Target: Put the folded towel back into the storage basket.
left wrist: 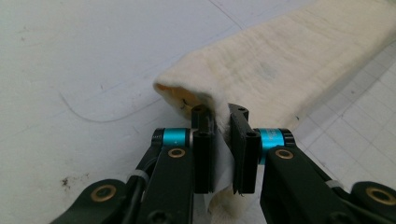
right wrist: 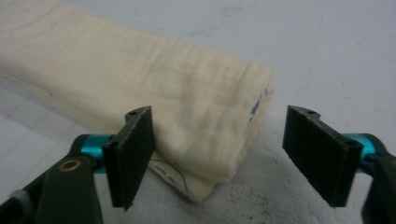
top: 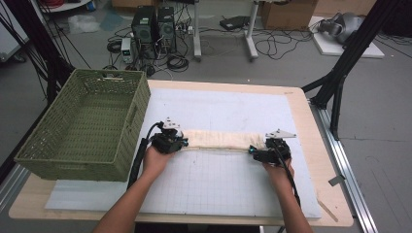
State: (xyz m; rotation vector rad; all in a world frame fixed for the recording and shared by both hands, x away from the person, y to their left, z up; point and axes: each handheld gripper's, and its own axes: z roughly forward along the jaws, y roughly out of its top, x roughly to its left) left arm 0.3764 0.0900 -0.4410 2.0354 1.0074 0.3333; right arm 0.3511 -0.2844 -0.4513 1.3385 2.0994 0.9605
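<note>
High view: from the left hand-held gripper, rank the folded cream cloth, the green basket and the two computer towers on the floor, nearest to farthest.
1. Folded cream cloth: its left end is pinched in the left hand-held gripper, stretching rightward across the mat.
2. Green basket: at the table's left edge, apart from the gripper.
3. Computer towers: on the floor beyond the table's far edge.

No lettering, label or number can be read anywhere. The cloth (right wrist: 154,93) bears small bluish marks (perhaps stitching), too blurred to read.
</note>
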